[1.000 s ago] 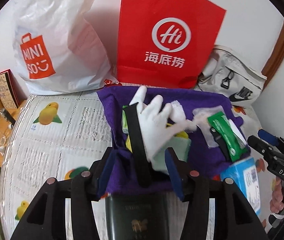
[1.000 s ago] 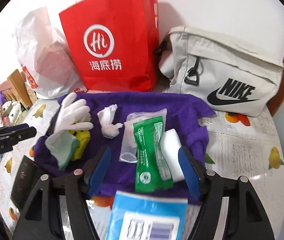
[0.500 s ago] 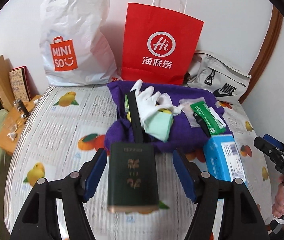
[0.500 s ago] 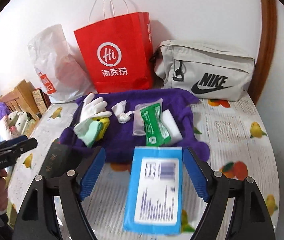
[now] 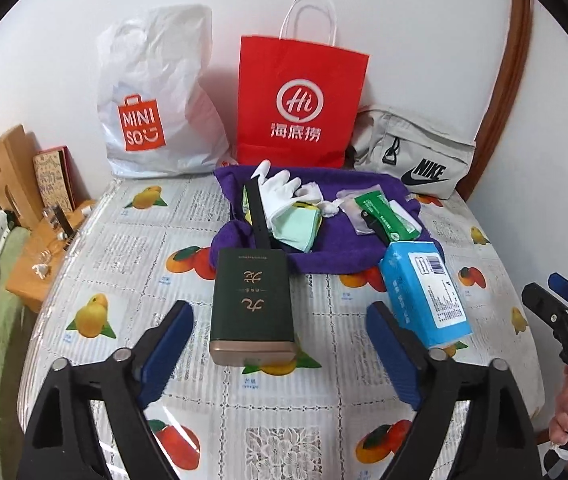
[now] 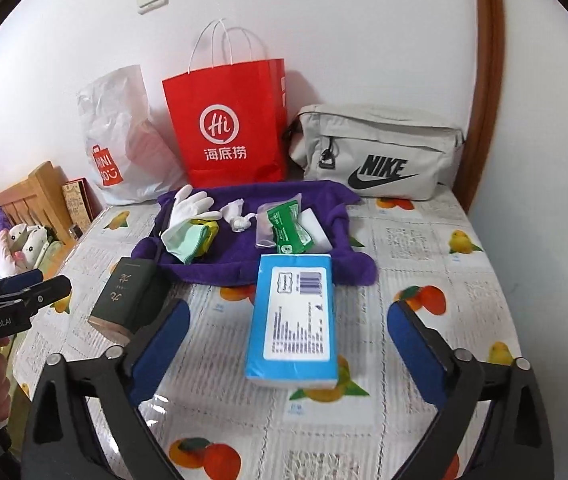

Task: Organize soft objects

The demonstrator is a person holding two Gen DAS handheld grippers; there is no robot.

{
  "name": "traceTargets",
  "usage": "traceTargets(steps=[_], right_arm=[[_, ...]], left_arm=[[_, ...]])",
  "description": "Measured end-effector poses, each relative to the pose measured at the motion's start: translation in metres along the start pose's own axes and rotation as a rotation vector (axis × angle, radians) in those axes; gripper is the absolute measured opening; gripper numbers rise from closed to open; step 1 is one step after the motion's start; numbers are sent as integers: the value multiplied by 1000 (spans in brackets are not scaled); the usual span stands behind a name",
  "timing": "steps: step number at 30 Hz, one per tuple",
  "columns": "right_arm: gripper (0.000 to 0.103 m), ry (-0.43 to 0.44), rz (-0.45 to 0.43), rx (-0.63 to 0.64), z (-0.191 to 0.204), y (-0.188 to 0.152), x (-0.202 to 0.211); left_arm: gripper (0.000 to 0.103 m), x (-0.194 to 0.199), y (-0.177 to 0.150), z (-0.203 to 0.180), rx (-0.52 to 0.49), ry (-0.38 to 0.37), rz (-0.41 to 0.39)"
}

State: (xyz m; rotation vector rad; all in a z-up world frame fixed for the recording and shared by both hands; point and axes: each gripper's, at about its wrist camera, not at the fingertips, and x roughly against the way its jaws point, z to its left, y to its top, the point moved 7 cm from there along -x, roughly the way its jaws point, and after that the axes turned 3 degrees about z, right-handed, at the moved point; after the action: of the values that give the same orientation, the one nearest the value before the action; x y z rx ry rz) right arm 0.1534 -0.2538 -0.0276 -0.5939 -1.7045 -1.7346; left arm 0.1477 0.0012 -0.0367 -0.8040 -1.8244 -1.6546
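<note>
A purple towel (image 5: 340,248) (image 6: 243,256) lies at the table's back. On it lie a white glove (image 5: 279,188) (image 6: 193,206), a pale green cloth (image 5: 298,230) (image 6: 187,242), a white wad (image 6: 237,220), a green packet (image 5: 386,214) (image 6: 290,230) and a black strap (image 5: 257,216). A dark green box (image 5: 251,304) (image 6: 125,298) and a blue tissue pack (image 5: 424,284) (image 6: 296,312) lie in front of the towel. My left gripper (image 5: 279,344) is open behind the green box. My right gripper (image 6: 288,344) is open around the tissue pack's near end, not touching it.
A white Miniso bag (image 5: 155,100), a red paper bag (image 5: 296,108) and a grey Nike bag (image 5: 412,156) stand against the back wall. A wooden rack (image 5: 7,176) and plush toys (image 6: 3,248) are at the left. The fruit-print tablecloth (image 5: 123,248) covers the table.
Both grippers have pulled back from the towel toward the table's front and opened wider. The green box and the tissue pack now lie fully in view ahead of them.
</note>
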Motion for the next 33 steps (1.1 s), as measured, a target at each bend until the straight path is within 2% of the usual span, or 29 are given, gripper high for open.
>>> traceTargets(steps=[4,15,33], right_arm=[[103,-27,-3,-13,-4,-13,11],[103,-36,-14,-67,-13,-31,40],[103,-35,-25,-32,0,-42,57]], left_arm=[[101,13,-9,-6,8,-10,-10],[101,40,-24,-8,38,3,-33],[101,56,-35,-17,13,16,-49]])
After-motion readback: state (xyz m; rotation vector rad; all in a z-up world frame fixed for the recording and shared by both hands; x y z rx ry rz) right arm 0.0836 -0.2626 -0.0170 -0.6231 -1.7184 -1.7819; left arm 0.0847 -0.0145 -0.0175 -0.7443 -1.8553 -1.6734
